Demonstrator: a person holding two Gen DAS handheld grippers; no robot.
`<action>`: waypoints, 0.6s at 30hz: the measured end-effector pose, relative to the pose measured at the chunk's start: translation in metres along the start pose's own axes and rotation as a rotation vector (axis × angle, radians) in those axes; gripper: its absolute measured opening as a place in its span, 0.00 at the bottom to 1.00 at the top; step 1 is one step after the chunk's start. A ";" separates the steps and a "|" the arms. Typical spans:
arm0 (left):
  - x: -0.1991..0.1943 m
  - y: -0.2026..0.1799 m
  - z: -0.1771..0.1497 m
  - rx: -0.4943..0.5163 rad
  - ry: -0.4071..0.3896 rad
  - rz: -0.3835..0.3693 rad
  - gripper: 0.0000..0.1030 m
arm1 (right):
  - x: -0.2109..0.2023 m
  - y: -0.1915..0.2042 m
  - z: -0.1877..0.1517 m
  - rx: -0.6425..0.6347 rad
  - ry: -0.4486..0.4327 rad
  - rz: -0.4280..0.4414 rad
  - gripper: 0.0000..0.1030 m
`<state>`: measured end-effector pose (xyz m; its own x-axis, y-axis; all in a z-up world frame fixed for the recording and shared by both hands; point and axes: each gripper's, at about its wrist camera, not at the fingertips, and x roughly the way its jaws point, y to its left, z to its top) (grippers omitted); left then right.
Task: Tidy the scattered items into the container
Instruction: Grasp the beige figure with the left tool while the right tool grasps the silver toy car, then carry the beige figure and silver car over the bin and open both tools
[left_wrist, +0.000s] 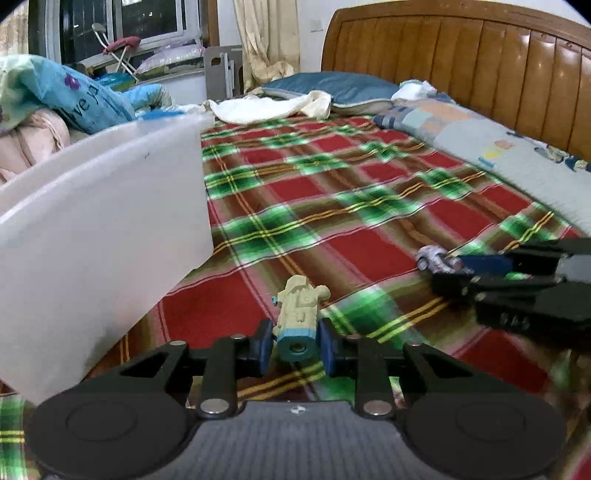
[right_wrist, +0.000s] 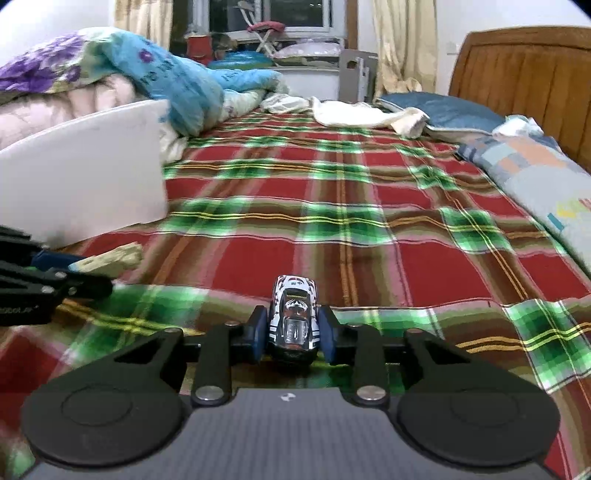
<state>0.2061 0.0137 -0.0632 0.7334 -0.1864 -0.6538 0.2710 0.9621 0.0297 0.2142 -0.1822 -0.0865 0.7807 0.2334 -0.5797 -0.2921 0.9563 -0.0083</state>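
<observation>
Ahead of my grippers the plaid blanket lies bare up to the pillows and headboard. On my left the white bin rises as a tall wall, with heaped quilts behind it.

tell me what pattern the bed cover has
Red and green plaid bed cover with thin yellow lines, clearest in the right wrist view.

Two grippers counted: left gripper, right gripper. Two toys counted: one beige toy vehicle, one white toy car. One white container counted. Two pillows counted: one blue pillow, one patchwork pillow.
</observation>
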 end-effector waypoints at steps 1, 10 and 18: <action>-0.006 -0.002 0.002 -0.004 -0.006 -0.001 0.29 | -0.005 0.004 0.001 -0.007 -0.005 0.003 0.32; -0.068 0.002 0.021 -0.016 -0.106 0.059 0.24 | -0.054 0.041 0.032 -0.064 -0.077 0.033 0.32; -0.120 0.038 0.041 -0.084 -0.201 0.117 0.24 | -0.084 0.080 0.079 -0.115 -0.179 0.064 0.32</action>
<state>0.1539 0.0644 0.0469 0.8685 -0.1005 -0.4854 0.1301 0.9911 0.0275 0.1685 -0.1115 0.0258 0.8410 0.3302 -0.4287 -0.3973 0.9146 -0.0749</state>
